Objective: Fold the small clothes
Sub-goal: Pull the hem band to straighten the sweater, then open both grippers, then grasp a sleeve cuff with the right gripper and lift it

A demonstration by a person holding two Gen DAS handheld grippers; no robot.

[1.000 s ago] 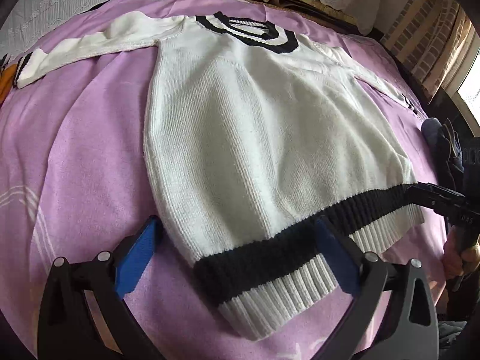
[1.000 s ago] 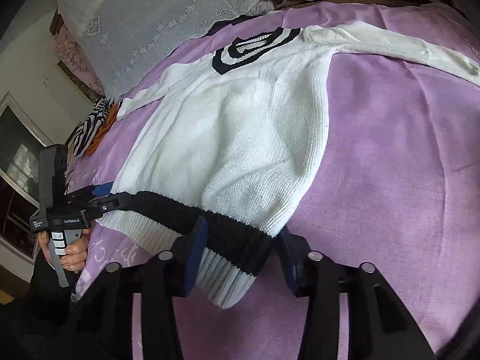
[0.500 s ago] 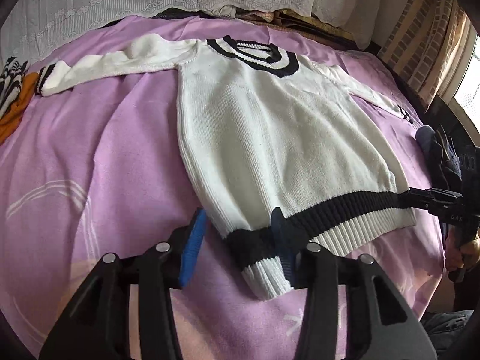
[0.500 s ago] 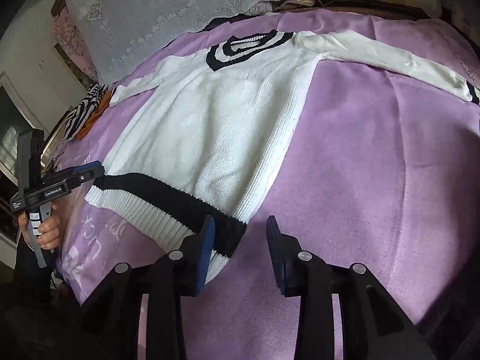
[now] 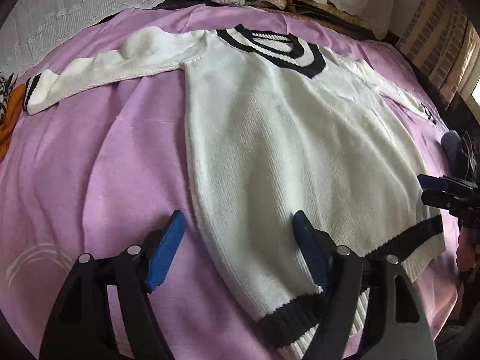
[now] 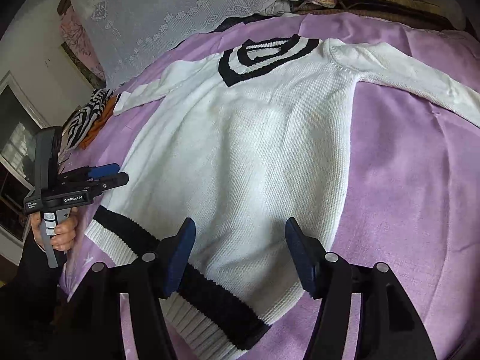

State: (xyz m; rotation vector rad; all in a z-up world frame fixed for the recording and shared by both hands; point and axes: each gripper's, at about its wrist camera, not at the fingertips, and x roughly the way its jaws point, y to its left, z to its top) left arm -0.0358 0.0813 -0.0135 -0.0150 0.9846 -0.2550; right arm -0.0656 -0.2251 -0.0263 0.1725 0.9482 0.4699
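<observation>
We saw the white sweater [image 5: 288, 150] lying flat on the purple bedspread [image 5: 90, 156], sleeves out. Our left claw [image 5: 240, 247] and right claw [image 6: 240, 255] both hung spread wide above its black-banded hem [image 6: 216, 303], gripping nothing.

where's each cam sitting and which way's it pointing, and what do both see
Left wrist: low over the sweater's left hem corner, facing the collar; own open fingers below, right gripper at right edge.
Right wrist: low over the right hem corner, facing the collar; own open fingers, left gripper and hand at left.
Shared: sweater, purple bedspread, lace cloth, striped clothes.
</observation>
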